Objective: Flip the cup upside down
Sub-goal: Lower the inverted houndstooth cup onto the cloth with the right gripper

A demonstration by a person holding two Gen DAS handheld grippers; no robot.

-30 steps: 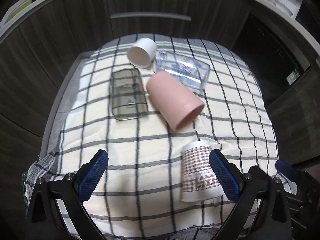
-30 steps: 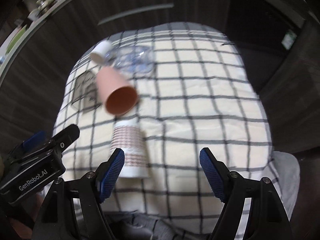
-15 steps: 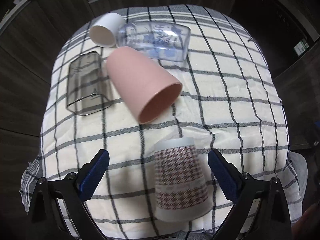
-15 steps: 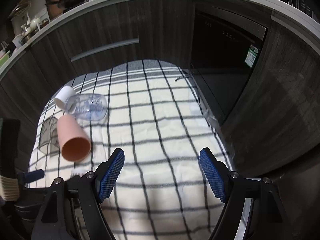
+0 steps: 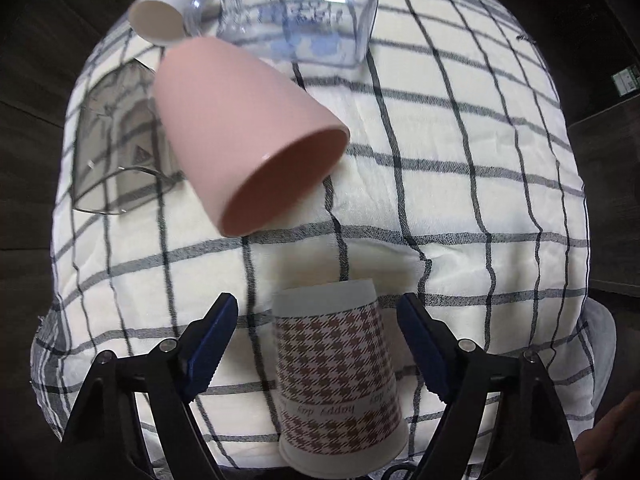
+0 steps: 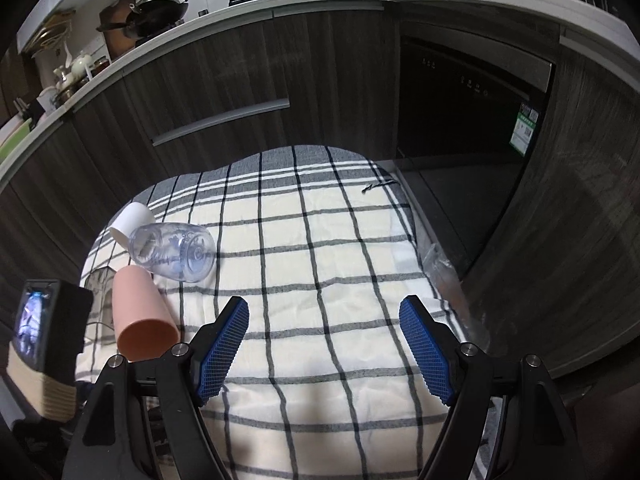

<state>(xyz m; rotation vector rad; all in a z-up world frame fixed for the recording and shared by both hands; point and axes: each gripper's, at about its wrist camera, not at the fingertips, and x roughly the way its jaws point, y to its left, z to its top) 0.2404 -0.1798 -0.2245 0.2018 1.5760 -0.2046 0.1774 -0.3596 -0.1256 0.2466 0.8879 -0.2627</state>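
Observation:
A houndstooth paper cup (image 5: 338,376) stands upside down on the checked cloth (image 5: 460,184), between the spread fingers of my left gripper (image 5: 318,344), which is open and not touching it. A pink cup (image 5: 244,136) lies on its side just beyond, mouth toward me; it also shows in the right wrist view (image 6: 138,316). My right gripper (image 6: 324,344) is open and empty above the cloth (image 6: 320,264), to the right of the cups.
A clear printed cup (image 5: 296,20), a white cup (image 5: 168,12) and a smoky grey container (image 5: 116,152) lie on their sides at the far left of the cloth. Dark cabinets (image 6: 224,92) stand behind. A crumpled plastic bag (image 6: 448,276) lies at the cloth's right edge.
My left gripper has moved forward and down, so its open fingers now flank the houndstooth cup. My right gripper has tilted up and drawn back to the right, away from the cups.

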